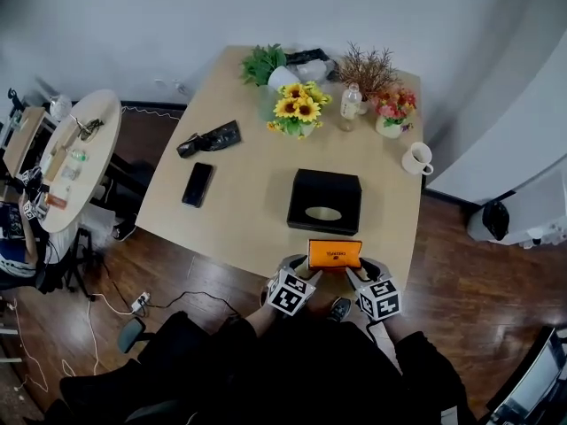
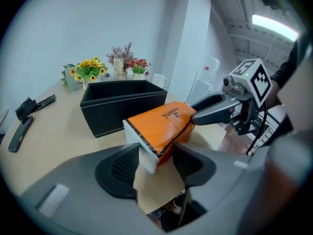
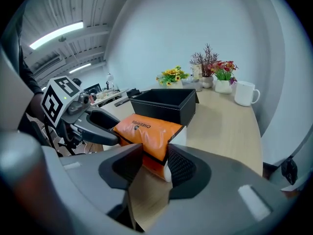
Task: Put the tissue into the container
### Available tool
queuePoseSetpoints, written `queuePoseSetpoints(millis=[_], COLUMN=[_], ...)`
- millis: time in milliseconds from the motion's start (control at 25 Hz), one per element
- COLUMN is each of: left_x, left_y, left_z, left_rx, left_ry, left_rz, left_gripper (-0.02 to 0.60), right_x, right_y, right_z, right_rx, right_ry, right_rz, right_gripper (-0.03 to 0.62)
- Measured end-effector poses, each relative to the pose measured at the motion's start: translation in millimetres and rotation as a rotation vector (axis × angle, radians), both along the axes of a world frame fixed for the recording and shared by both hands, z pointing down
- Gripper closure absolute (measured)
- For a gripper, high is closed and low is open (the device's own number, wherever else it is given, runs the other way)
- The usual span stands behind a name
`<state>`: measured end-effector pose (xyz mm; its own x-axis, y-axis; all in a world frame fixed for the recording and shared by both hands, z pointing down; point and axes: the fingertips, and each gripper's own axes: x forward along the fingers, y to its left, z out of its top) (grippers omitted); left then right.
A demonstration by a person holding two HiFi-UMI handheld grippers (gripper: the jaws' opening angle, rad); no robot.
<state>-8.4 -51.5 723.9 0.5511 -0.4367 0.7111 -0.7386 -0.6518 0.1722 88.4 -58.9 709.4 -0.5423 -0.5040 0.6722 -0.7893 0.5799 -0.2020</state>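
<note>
An orange tissue pack (image 1: 335,253) lies by the near edge of the wooden table (image 1: 248,193), just in front of a black open-topped container (image 1: 301,189). My left gripper (image 1: 312,269) is shut on the pack's left end and my right gripper (image 1: 357,271) is shut on its right end. In the left gripper view the pack (image 2: 164,124) sits between my left gripper's pads (image 2: 156,160), its white end pinched, with the container (image 2: 122,109) behind it and the right gripper (image 2: 210,112) beyond. In the right gripper view the pack (image 3: 146,131) is squeezed in my right gripper (image 3: 155,163).
Behind the container stand sunflowers (image 1: 297,109), a small bottle (image 1: 351,104), a pink flower pot (image 1: 392,113) and a white mug (image 1: 416,158). A black phone (image 1: 198,184) and a dark bundle (image 1: 211,137) lie on the left. A round side table (image 1: 75,149) stands further left.
</note>
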Motion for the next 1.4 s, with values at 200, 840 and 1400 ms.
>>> queuePoseSetpoints(millis=[200,840,1400], left_x=[1,-9,-19], left_y=[5,-5,-14], left_z=[-12,-173,-273], left_rx=[0.000,0.252,0.389], left_ry=[-0.036,0.000,-0.025], left_rz=[-0.005,0.021,-0.053], left_gripper=[0.419,0.418,0.417], right_x=[0,-8,-16], right_y=[5,-5,-19], right_z=[-15,-166,-274], right_rx=[0.017,0.157,0.345], right_ry=[0.027,-0.076,-0.124], right_rz=[-0.019,-0.062,-0.141], right_gripper=[0.459,0.462,0.468])
